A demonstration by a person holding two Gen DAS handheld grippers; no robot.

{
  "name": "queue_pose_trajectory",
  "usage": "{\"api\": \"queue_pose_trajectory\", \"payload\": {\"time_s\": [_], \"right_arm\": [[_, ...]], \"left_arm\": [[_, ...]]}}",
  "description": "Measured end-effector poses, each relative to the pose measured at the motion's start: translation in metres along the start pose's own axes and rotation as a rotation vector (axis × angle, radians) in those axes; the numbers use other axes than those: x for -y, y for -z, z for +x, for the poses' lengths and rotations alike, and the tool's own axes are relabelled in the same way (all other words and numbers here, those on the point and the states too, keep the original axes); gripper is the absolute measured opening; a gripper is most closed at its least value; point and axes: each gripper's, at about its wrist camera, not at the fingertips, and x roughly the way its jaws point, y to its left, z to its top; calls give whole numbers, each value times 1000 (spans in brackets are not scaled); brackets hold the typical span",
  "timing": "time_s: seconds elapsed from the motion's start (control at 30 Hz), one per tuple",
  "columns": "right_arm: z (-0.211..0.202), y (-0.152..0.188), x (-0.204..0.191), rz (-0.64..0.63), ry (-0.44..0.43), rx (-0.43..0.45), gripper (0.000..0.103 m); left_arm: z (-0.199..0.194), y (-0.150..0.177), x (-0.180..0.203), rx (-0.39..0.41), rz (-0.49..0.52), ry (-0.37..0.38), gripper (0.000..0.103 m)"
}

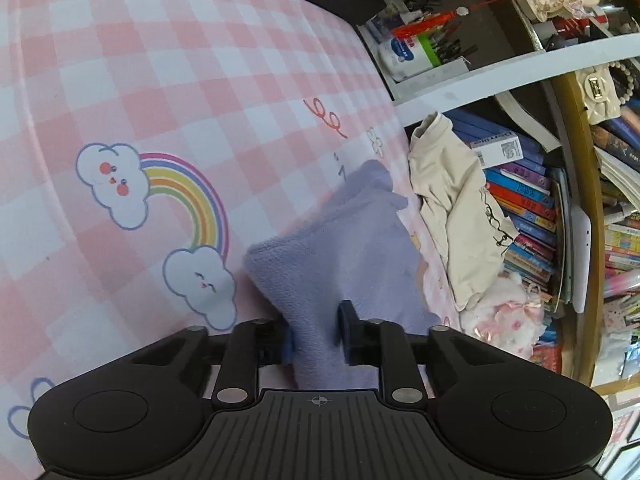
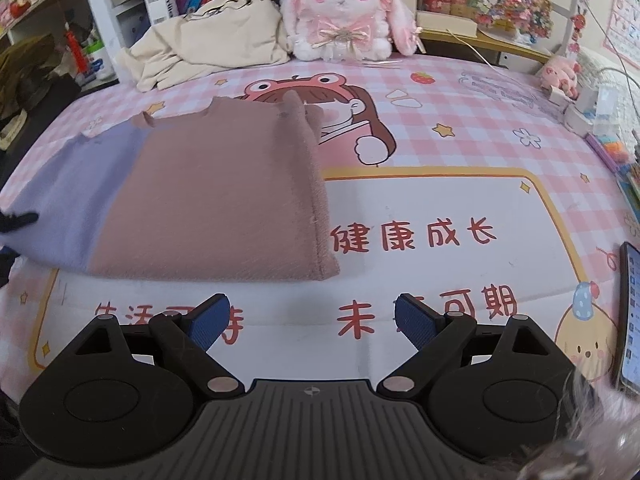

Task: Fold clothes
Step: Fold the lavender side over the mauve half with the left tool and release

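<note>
A fleece garment lies partly folded on the pink checked mat [image 2: 440, 152]; its brownish-pink part [image 2: 224, 200] is on top and a lilac part [image 2: 76, 192] sticks out to the left. In the left wrist view the lilac fleece [image 1: 340, 248] runs from the mat up into my left gripper [image 1: 316, 334], whose pads are shut on a bunched corner of it. My right gripper [image 2: 312, 316] hovers over the mat just in front of the garment's near edge. It is open, with nothing between its blue pads [image 2: 412, 316].
A cream garment [image 2: 208, 44] lies crumpled at the mat's far edge beside a pink plush rabbit [image 2: 340, 12]. Bookshelves [image 1: 528, 200] crowd that side. A phone [image 2: 632, 320] lies at the right edge. Small items [image 2: 580, 100] sit at the far right.
</note>
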Motion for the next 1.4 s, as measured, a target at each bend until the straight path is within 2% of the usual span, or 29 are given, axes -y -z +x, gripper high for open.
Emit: {"api": "queue_pose_trajectory", "payload": {"time_s": [0.2,0.33,0.43,0.47,0.53,0.77,0.83,0.97,1.03,1.2,1.4], "right_arm": [[0,-9,8,35,4,35,86],[1,-17,10,23,-7,72,73],[7,-24,8,-12,-51,61,65],[10,-26,7,-26,-66,55,59],[16,-31,5,-51,-90,43,54],[40,-68,-2,-175,-154,97,46],[42,-76,-4,-245,-216,128,46],[48,-82,-11,-387,-368,109,46],[56,-82,-13,-437,-387,72,44],[81,-86,7,-370,-456,-53,44],[93,-89,20,-315,-530,-101,43]], "left_arm": [[-10,-4,-9,29,-9,-7,14],[-20,-7,-16,66,-23,-20,14],[-24,-6,-16,86,-21,-30,14],[-25,-5,-16,90,-21,-33,14],[-26,-3,-14,100,-19,-40,14],[-25,-3,-11,109,0,-55,14],[-25,-3,-11,112,4,-57,14],[-24,0,-12,128,-13,-57,15],[-24,2,-11,140,-21,-61,15],[-26,8,-11,172,-43,-72,15],[-35,15,21,233,63,-97,12]]}}
